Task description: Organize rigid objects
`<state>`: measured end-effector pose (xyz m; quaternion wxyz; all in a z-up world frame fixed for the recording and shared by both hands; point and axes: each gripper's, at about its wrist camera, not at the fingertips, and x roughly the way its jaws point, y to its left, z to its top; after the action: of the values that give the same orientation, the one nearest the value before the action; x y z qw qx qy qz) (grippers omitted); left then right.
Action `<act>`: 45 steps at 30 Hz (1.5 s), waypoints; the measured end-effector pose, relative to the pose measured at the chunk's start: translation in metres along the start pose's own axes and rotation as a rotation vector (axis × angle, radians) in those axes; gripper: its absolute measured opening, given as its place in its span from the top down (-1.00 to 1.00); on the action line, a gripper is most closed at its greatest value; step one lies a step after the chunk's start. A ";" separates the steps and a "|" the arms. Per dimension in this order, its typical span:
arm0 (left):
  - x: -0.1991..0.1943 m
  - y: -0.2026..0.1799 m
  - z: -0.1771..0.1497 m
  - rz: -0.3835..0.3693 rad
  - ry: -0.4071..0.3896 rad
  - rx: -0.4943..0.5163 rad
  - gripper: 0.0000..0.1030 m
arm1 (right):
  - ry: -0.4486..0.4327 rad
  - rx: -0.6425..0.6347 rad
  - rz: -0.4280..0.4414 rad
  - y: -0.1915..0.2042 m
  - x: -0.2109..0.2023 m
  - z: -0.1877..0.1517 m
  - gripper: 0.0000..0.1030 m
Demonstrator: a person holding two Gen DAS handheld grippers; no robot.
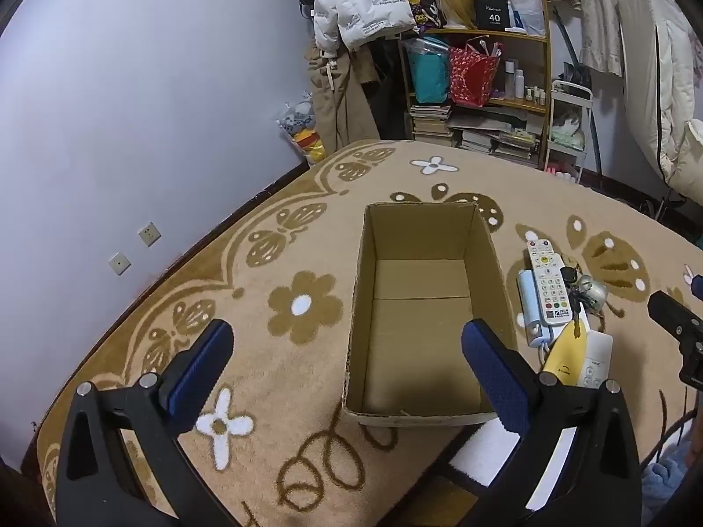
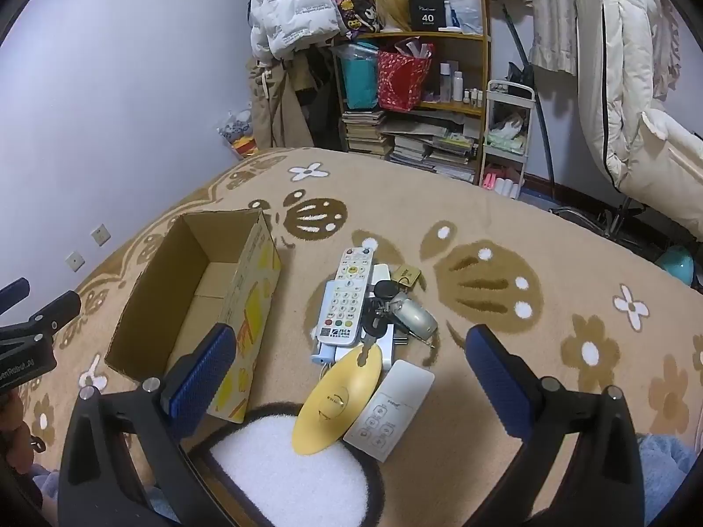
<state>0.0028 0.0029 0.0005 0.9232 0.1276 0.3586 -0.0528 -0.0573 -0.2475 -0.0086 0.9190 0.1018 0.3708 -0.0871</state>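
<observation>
Nothing is packed yet: the cardboard box (image 1: 422, 316) sits empty, and both the left gripper (image 1: 347, 360) and right gripper (image 2: 351, 369) hang wide open, holding nothing. The next move likely calls for the right gripper to close on the yellow oval remote (image 2: 336, 399) at 12 o'clock, nearest in the pile.

The rug (image 2: 505, 228) is tan with brown butterflies and brown and white flowers. The box (image 2: 259, 290) is plain brown cardboard, with yellow print on its outer side. The remote (image 2: 347, 296) is white with coloured buttons; the disc (image 2: 338, 399) yellow, the wall (image 1: 132, 88) pale lilac. Gripper pads (image 2: 206, 377) are blue on black fingers.
</observation>
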 end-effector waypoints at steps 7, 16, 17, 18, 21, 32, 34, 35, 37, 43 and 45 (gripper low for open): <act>0.002 0.001 0.000 0.005 0.005 0.002 -1.00 | 0.003 -0.004 -0.004 0.003 0.004 -0.001 -1.00; 0.002 0.000 -0.002 0.004 0.008 0.004 -1.00 | 0.004 -0.008 -0.007 0.003 0.005 -0.001 -1.00; 0.002 0.000 -0.002 0.004 0.008 0.006 -1.00 | 0.004 -0.008 -0.007 0.003 0.005 -0.001 -1.00; 0.002 -0.001 -0.002 0.005 0.008 0.008 -1.00 | 0.003 -0.010 -0.007 0.003 0.005 -0.002 -1.00; 0.002 -0.002 -0.002 0.005 0.008 0.010 -1.00 | 0.004 -0.010 -0.009 0.003 0.005 -0.002 -1.00; 0.002 -0.003 -0.002 0.007 0.009 0.010 -1.00 | 0.007 -0.012 -0.013 0.005 0.005 -0.002 -1.00; 0.001 -0.002 -0.002 0.011 0.009 0.007 -1.00 | 0.008 -0.011 -0.014 0.000 0.004 -0.002 -1.00; 0.001 -0.002 -0.002 0.009 0.010 0.006 -1.00 | 0.009 -0.012 -0.014 0.000 0.004 -0.001 -1.00; 0.001 -0.003 -0.002 0.011 0.010 0.007 -1.00 | 0.008 -0.013 -0.013 0.000 0.004 -0.001 -1.00; 0.002 -0.006 -0.002 0.013 0.014 0.021 -1.00 | 0.011 -0.014 -0.017 0.000 0.004 -0.002 -1.00; 0.003 -0.006 -0.001 0.015 0.016 0.026 -1.00 | 0.010 -0.015 -0.017 0.000 0.005 -0.002 -1.00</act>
<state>0.0031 -0.0028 -0.0034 0.9190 0.1425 0.3643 -0.0497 -0.0555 -0.2474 -0.0132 0.9171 0.0922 0.3770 -0.0914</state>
